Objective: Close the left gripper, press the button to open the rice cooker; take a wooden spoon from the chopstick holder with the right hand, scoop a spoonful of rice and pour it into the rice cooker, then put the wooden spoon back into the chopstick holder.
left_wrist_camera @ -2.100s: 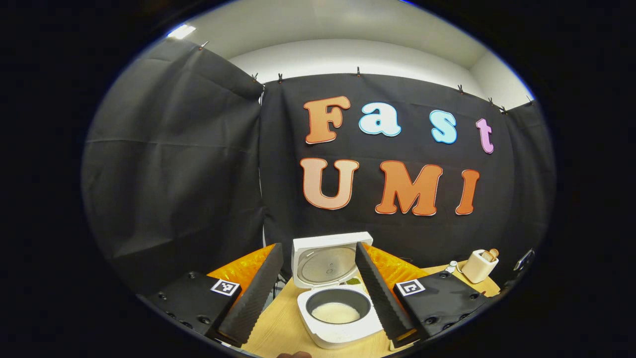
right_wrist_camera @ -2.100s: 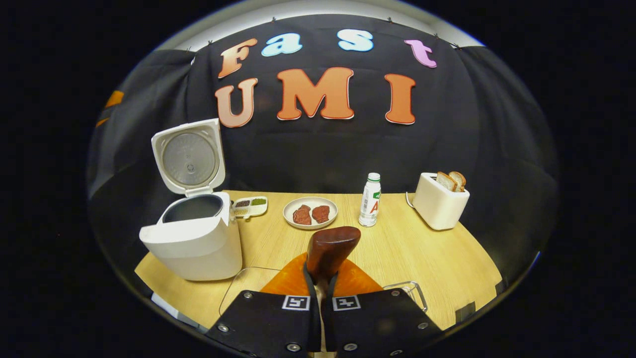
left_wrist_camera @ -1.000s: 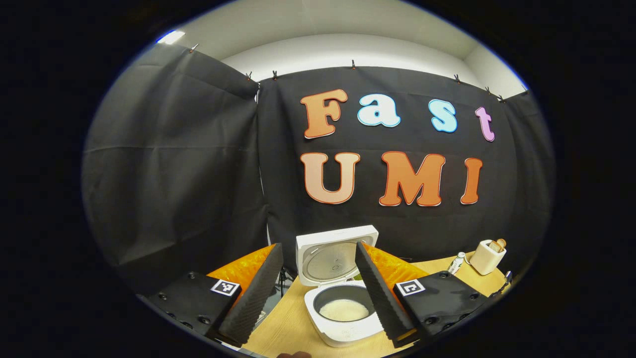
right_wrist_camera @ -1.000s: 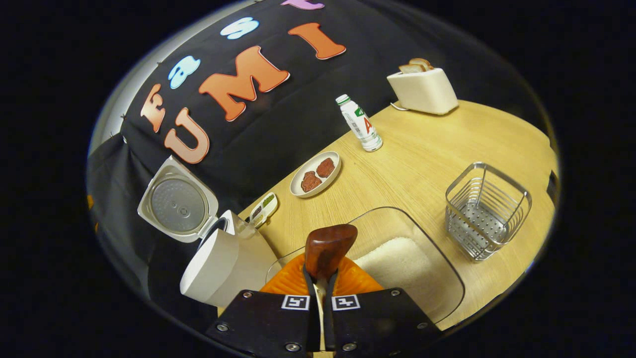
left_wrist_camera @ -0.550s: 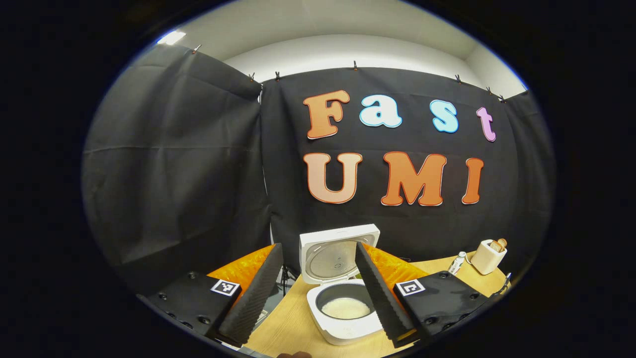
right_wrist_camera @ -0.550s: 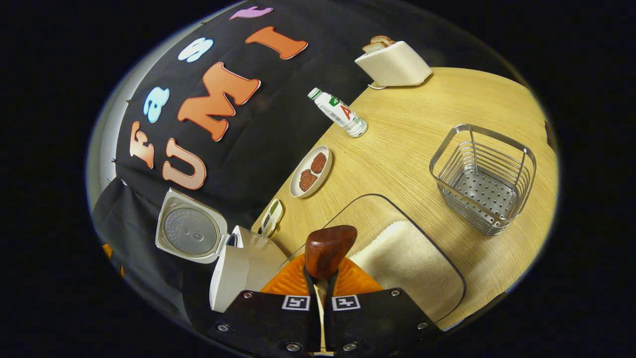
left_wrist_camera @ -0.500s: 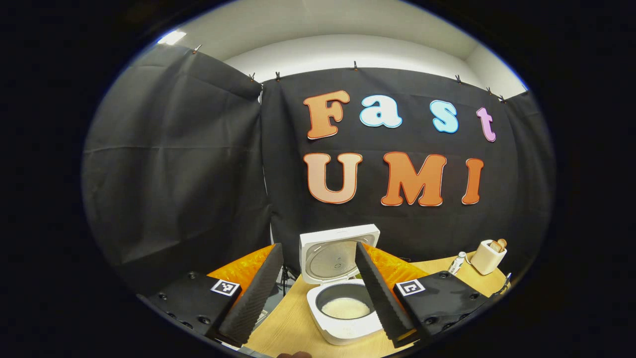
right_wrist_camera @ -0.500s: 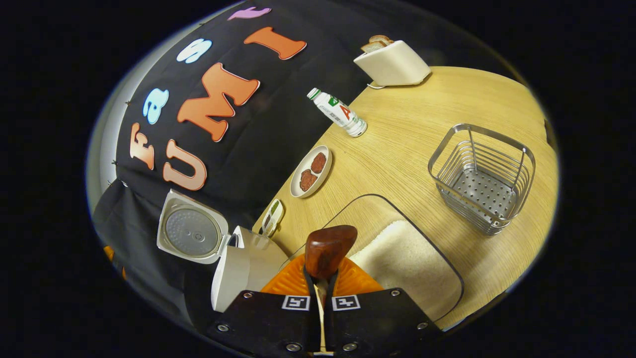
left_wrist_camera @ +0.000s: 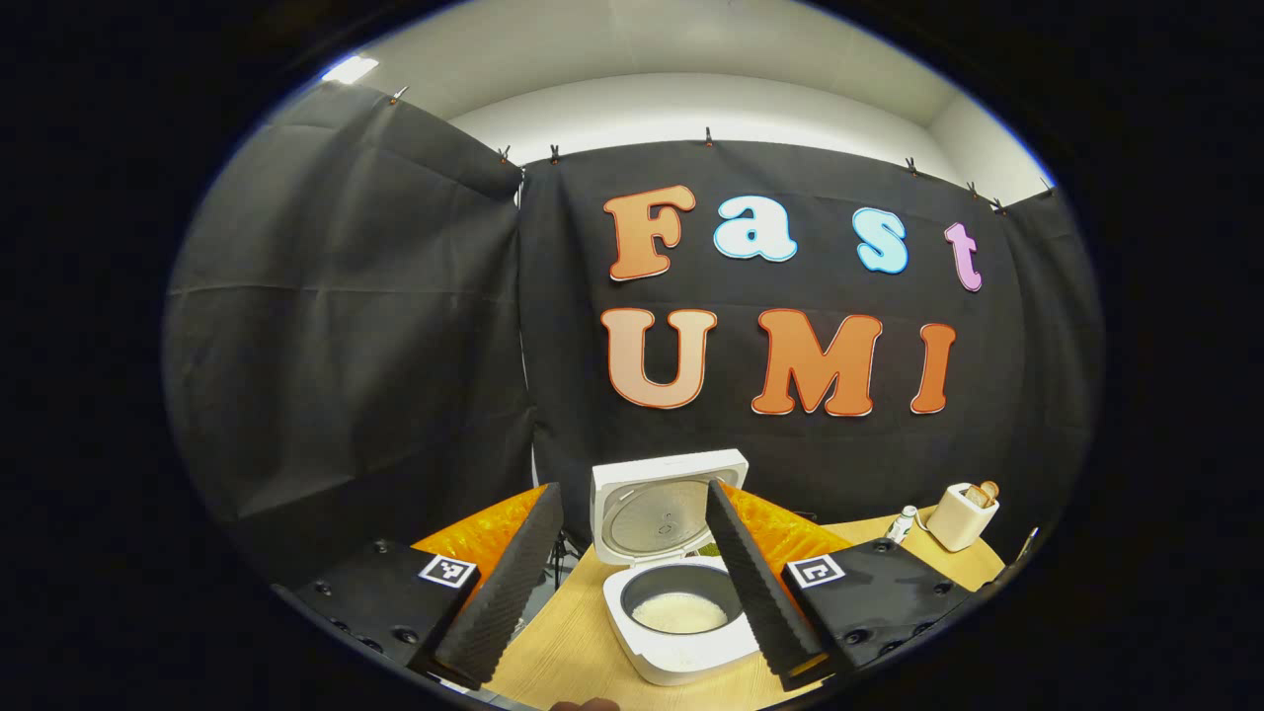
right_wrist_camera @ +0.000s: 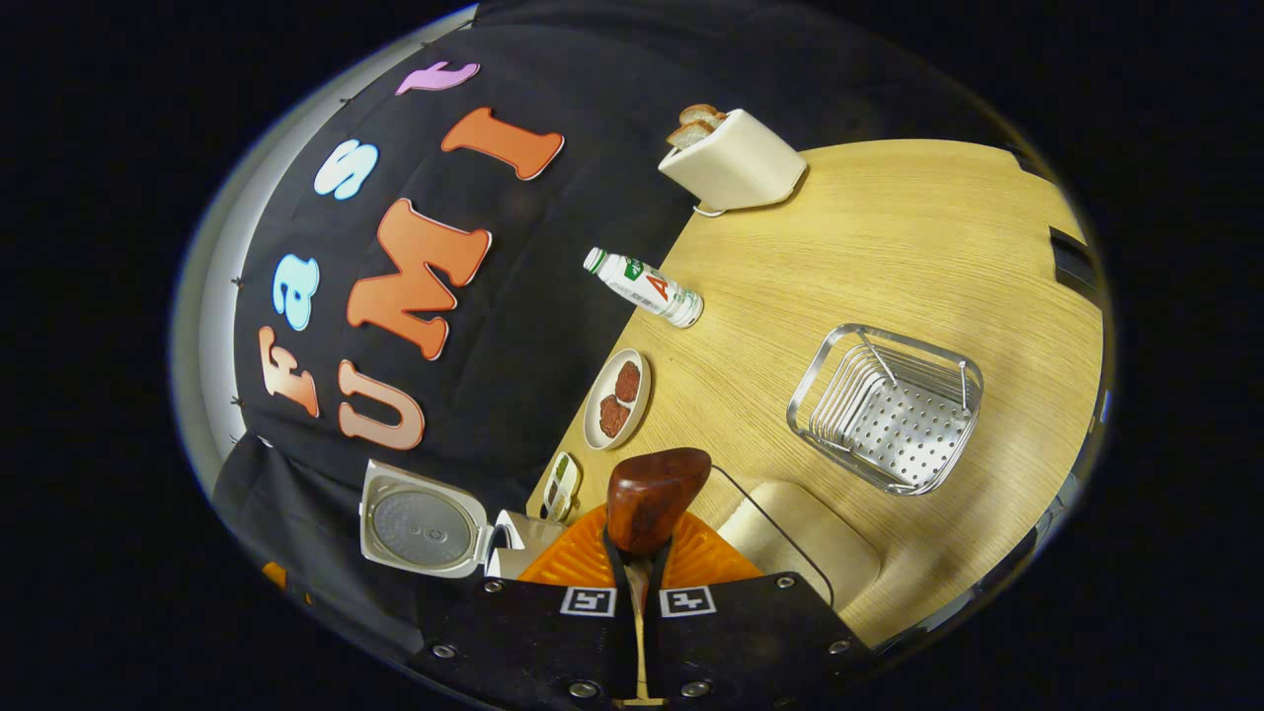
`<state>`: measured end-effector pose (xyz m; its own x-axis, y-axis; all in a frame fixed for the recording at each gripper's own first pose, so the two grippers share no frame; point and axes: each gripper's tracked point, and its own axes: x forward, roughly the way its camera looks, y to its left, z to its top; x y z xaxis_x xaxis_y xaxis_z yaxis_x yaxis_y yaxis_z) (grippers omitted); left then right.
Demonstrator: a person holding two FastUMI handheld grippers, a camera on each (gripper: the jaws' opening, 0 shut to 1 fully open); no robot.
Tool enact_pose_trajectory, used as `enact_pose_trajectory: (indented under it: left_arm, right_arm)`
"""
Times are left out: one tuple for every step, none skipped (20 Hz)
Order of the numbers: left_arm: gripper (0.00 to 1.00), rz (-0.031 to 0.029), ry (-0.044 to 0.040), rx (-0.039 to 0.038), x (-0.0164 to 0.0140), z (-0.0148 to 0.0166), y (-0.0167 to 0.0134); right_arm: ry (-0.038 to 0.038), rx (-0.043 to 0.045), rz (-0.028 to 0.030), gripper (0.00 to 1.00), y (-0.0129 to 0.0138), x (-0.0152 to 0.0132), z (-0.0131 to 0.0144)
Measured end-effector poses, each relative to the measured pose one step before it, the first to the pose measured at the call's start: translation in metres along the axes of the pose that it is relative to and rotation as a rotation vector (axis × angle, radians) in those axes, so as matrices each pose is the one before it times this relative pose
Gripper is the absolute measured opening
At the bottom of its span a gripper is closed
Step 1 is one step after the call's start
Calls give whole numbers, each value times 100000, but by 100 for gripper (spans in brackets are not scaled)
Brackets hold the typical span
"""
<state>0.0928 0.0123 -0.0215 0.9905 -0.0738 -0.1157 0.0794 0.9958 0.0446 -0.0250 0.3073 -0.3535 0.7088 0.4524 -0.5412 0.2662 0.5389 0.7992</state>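
The wooden spoon (right_wrist_camera: 647,499) is clamped between the two fingers of the right gripper (right_wrist_camera: 639,578), which press on its handle from both sides; the dark bowl of the spoon projects forward past the fingertips. No rice is visible on the side of the spoon bowl that faces the camera. In the right gripper view the scene appears strongly tilted.

The rice cooker (left_wrist_camera: 679,602) stands on the table (left_wrist_camera: 578,657) with its lid (left_wrist_camera: 660,509) raised upright at the back. White rice (left_wrist_camera: 677,614) lies in the bottom of its dark inner pot. In the right gripper view the rice cooker (right_wrist_camera: 444,538) appears at lower left, lid open.

A clear glass tray (right_wrist_camera: 805,548) holding rice lies on the table just right of the spoon. The chopstick holder (right_wrist_camera: 889,410), a metal wire basket with a perforated base, stands farther right, apart from the tray.

The left gripper (left_wrist_camera: 632,583) is released, its fingers spread wide with nothing between them; the rice cooker shows through the gap.

Along the back of the table (right_wrist_camera: 889,257) stand a small condiment dish (right_wrist_camera: 561,484), a plate (right_wrist_camera: 617,400) with two brown pieces, a bottle (right_wrist_camera: 644,287) and a toaster (right_wrist_camera: 731,163) holding bread slices.
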Motion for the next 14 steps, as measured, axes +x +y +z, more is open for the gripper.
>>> enact_pose_trajectory:
  left_arm:
    - [99,-580,-130,-6,24,162,-115]
    - [99,-451,-132,-85,-1,19,36]
    - [99,-638,-181,-144,107,48,-64]
    - [99,-324,1,-38,118,7,27]
    - [99,-205,-67,95,142,-20,67]
    - [99,-199,-21,52,197,-112,51]
    - [99,-219,47,-377,12,20,66]
    - [99,-577,94,-898,115,-61,-106]
    - [99,-736,335,-1261,50,-211,-129]
    - [99,-690,309,-1451,64,-113,-71]
    - [99,-638,349,-1087,32,-235,16]
    - [99,-305,516,-457,90,-284,136]
    - [99,-55,683,-51,2,-192,155]
    - [99,-1,359,102,-28,-123,185]
  right_arm:
    - [-640,1664,-76,2,29,-261,449]
    - [-784,1469,-579,2,-74,-126,433]
    - [-1118,1060,-567,2,-3,-217,263]
    - [-829,628,-301,2,62,-163,277]
    - [-963,1152,-506,2,150,-218,368]
    - [-756,1128,69,2,339,-146,346]
    - [-559,881,405,2,513,-158,376]
    - [-208,460,541,2,571,-113,296]
    - [-210,226,671,2,808,-71,-8]
    - [-243,351,573,2,724,-28,206]
    - [-187,326,922,2,969,-86,140]
    - [-85,580,1516,2,1035,27,104]
    - [113,520,1462,2,1202,193,281]
    - [35,302,1431,2,1220,237,-8]
